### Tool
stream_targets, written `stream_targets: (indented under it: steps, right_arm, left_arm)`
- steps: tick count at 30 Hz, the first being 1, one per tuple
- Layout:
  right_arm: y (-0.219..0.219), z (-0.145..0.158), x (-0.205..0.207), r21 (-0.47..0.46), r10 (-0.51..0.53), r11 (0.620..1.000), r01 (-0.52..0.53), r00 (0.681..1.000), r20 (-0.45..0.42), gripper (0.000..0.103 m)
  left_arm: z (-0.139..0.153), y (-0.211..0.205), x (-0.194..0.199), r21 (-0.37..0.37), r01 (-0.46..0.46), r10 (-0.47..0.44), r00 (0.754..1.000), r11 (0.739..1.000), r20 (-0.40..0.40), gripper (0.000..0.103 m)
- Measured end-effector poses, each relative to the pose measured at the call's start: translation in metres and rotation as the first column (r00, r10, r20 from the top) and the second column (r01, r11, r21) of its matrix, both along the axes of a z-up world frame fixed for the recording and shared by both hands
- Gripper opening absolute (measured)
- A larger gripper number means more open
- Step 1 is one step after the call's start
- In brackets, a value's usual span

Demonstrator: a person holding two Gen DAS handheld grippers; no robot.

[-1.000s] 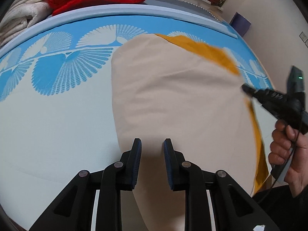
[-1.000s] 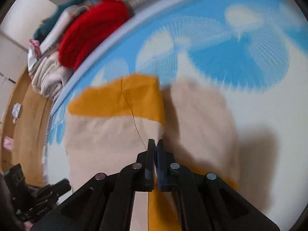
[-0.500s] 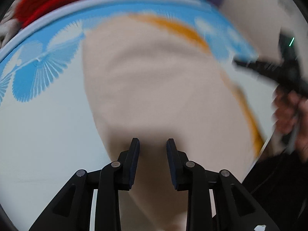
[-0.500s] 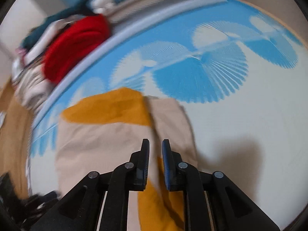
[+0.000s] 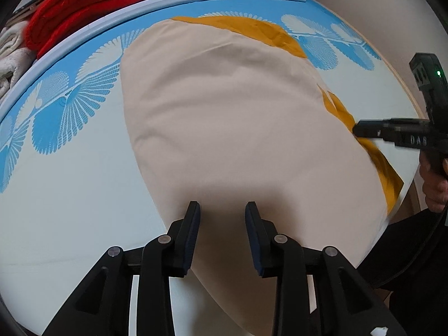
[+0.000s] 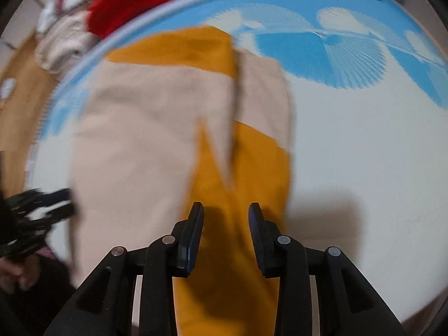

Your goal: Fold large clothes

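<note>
A large beige garment [image 5: 224, 112] with mustard-yellow parts [image 5: 252, 29] lies folded on a blue-and-white patterned bed [image 5: 70, 196]. My left gripper [image 5: 222, 210] hovers over the garment's near beige edge; its jaws are opening and nothing sits between the pads. In the right wrist view the same garment [image 6: 134, 128] shows a mustard panel [image 6: 243, 173] under my right gripper [image 6: 226, 211], whose jaws are also opening with no cloth pinched. The right gripper [image 5: 361, 130] appears in the left wrist view at the garment's right edge, held by a hand [image 5: 434, 184].
A red folded blanket [image 5: 84, 8] and cream blankets [image 5: 11, 53] are stacked beyond the bed's far edge. The left gripper [image 6: 56, 204] shows blurred at the left of the right wrist view. A wooden floor [image 6: 19, 84] lies beside the bed.
My right gripper went from shut to open and shifted toward the garment's near mustard part. My left gripper widened a little and slid across the beige cloth.
</note>
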State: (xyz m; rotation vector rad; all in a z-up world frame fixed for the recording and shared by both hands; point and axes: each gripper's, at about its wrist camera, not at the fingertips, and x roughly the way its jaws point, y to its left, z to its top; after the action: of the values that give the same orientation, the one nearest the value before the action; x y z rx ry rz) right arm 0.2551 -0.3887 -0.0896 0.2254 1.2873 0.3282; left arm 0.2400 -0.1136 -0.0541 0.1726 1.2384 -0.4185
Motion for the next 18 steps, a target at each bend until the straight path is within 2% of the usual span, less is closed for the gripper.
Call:
stream_targets:
  steps: [1, 4, 6, 8, 10, 11, 12, 13, 14, 15, 16, 18]
  right_arm:
    - [0.005, -0.004, -0.003, -0.006, 0.027, 1.0, -0.027, 0.999, -0.019, 0.035]
    - [0.013, -0.033, -0.008, -0.107, 0.084, 0.989, -0.097, 0.989, -0.12, 0.036]
    - [0.01, -0.038, -0.007, -0.095, 0.072, 0.992, -0.085, 0.988, -0.136, 0.036]
    - [0.006, -0.037, -0.006, -0.066, 0.046, 0.996, -0.055, 0.989, -0.142, 0.036]
    - [0.004, -0.035, -0.004, -0.046, 0.028, 0.998, -0.035, 0.989, -0.142, 0.037]
    - [0.002, -0.034, -0.002, -0.021, 0.012, 1.0, -0.015, 0.99, -0.139, 0.038]
    - [-0.001, -0.031, 0.0, 0.003, -0.003, 1.0, 0.003, 0.99, -0.14, 0.043]
    - [-0.006, -0.031, 0.002, 0.035, -0.029, 0.999, 0.035, 0.988, -0.15, 0.053]
    - [-0.011, -0.032, 0.005, 0.047, -0.064, 0.996, 0.073, 0.985, -0.158, 0.058]
    - [-0.017, -0.034, 0.008, 0.048, -0.085, 0.994, 0.094, 0.983, -0.161, 0.069]
    - [-0.021, -0.035, 0.011, 0.024, -0.116, 0.992, 0.121, 0.98, -0.161, 0.074]
    - [-0.025, -0.038, 0.019, -0.004, -0.144, 0.989, 0.145, 0.976, -0.16, 0.075]
  left_arm:
    - [0.001, 0.001, -0.001, -0.004, 0.006, -0.006, 1.0, 1.0, 0.0, 0.03]
    - [0.005, 0.0, -0.01, -0.022, 0.056, -0.057, 0.998, 0.998, -0.01, 0.03]
    - [0.002, -0.005, -0.018, -0.031, 0.118, -0.119, 0.992, 0.992, -0.035, 0.031]
    - [-0.01, -0.012, -0.031, 0.027, 0.199, -0.197, 0.978, 0.98, -0.066, 0.045]
    - [-0.015, -0.014, -0.036, 0.083, 0.238, -0.233, 0.97, 0.968, -0.064, 0.05]
    - [-0.012, -0.009, -0.032, 0.051, 0.216, -0.212, 0.975, 0.975, -0.069, 0.051]
    - [-0.006, 0.0, -0.025, -0.007, 0.165, -0.165, 0.984, 0.986, -0.073, 0.052]
    - [-0.002, 0.008, -0.018, -0.04, 0.118, -0.121, 0.99, 0.992, -0.07, 0.054]
    - [0.002, 0.019, -0.009, -0.074, 0.051, -0.056, 0.996, 0.996, -0.063, 0.06]
    - [0.004, 0.03, -0.001, -0.104, -0.019, 0.012, 0.998, 0.994, -0.064, 0.065]
    - [0.003, 0.044, 0.009, -0.139, -0.102, 0.092, 0.993, 0.985, -0.078, 0.074]
    - [-0.005, 0.066, 0.025, -0.186, -0.241, 0.217, 0.966, 0.953, -0.137, 0.076]
